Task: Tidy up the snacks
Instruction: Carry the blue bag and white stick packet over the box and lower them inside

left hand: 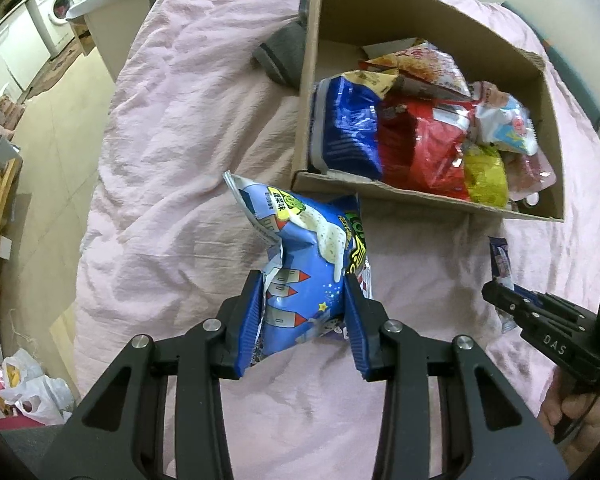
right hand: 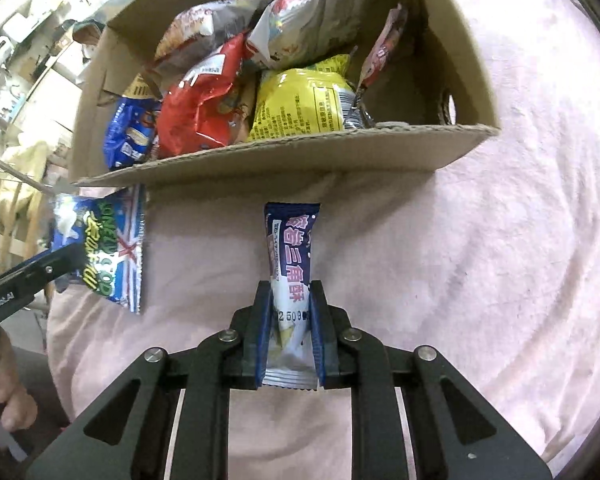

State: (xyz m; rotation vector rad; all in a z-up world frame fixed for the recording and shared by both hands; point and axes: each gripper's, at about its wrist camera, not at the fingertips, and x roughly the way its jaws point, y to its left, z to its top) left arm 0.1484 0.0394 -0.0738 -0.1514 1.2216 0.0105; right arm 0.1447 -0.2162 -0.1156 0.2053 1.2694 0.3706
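My left gripper is shut on a blue puffed snack bag and holds it above the pink sheet, just short of the cardboard box. The bag also shows at the left of the right wrist view. My right gripper is shut on a narrow dark-blue and white snack packet, pointing at the box front wall. The box holds several snack bags: blue, red, yellow. The right gripper also shows at the right in the left wrist view.
A pink sheet covers the bed under everything. A grey sock-like cloth lies against the box's far left side. Floor, washing machines and plastic bags lie off the bed's left edge.
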